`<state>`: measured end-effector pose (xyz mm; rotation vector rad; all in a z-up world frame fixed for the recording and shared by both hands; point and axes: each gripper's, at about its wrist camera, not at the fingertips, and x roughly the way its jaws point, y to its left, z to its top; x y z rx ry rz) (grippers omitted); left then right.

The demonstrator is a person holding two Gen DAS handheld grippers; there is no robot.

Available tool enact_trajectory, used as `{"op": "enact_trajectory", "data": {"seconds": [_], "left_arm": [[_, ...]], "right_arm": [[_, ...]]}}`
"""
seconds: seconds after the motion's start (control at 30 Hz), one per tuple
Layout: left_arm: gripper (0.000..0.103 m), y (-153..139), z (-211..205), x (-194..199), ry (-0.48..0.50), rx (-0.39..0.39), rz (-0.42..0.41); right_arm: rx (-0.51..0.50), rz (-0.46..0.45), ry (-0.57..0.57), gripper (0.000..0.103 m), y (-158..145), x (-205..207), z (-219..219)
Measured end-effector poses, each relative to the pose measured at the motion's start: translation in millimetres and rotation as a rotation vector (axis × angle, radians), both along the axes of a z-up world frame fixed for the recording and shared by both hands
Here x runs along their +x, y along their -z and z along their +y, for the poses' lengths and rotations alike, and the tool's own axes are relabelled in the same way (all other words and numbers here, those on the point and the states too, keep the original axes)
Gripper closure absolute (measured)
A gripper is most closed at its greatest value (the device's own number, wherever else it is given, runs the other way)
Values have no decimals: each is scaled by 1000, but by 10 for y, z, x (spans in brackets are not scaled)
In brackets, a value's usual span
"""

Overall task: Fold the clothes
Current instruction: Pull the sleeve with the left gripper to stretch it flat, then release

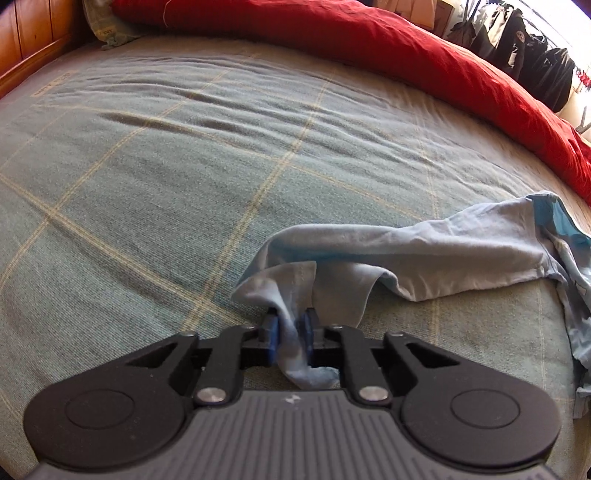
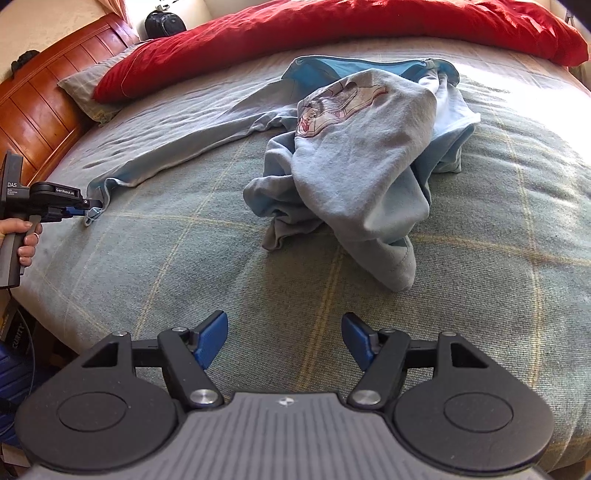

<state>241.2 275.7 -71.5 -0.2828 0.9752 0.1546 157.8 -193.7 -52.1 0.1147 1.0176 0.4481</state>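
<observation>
- Left wrist view: the left gripper (image 1: pixel 290 325) has its jaws closed on the cuff of a sleeve (image 1: pixel 406 254), and a bit of the light blue cloth hangs out behind the blue pads (image 1: pixel 271 334).
- From the jaws the sleeve runs ahead and to the right over the bed (image 1: pixel 147 166), which has a grey-green checked cover.
- At the far right of the jaws the sleeve joins the rest of the sweater (image 1: pixel 569 258), mostly cut off by the frame edge.
- Far ahead of the jaws a red duvet (image 1: pixel 332 33) lies along the back of the bed.
- Right wrist view: the right gripper (image 2: pixel 284 339) has its jaws wide open with nothing between them, over bare cover.
- Ahead of these jaws, well apart, the sweater (image 2: pixel 362 155) lies crumpled in a heap, a printed picture on top.
- One sleeve (image 2: pixel 177 147) stretches from the heap to the far left, where the left gripper (image 2: pixel 86 206) holds its end.
- A hand (image 2: pixel 26 240) grips the handle of that gripper.
- A wooden headboard (image 2: pixel 48 107) stands at the far left.
</observation>
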Motion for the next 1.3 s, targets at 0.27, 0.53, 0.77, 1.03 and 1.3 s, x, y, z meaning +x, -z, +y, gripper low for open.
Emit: {"op": "enact_trajectory", "data": {"seconds": [0.27,0.53,0.77,1.03,1.3], "left_arm": [[99,-253,202,-41,-35,129,-16],[99,-327,556,-44,-121,192,16],[94,-165,865,-57,-193,169,78],[85,-210,784,-115,-157,214,114],[74,-412,529,-179,-73,242,105]], "right_arm": [[-2,-11,8,31,-30,13,-29],[0,-19,0,31,-51,29,-3],[-3,-26,25,31,-81,58,-104],[-2,-35,37,31,-91,89,-194],[16,-56,79,31,-180,89,-449]]}}
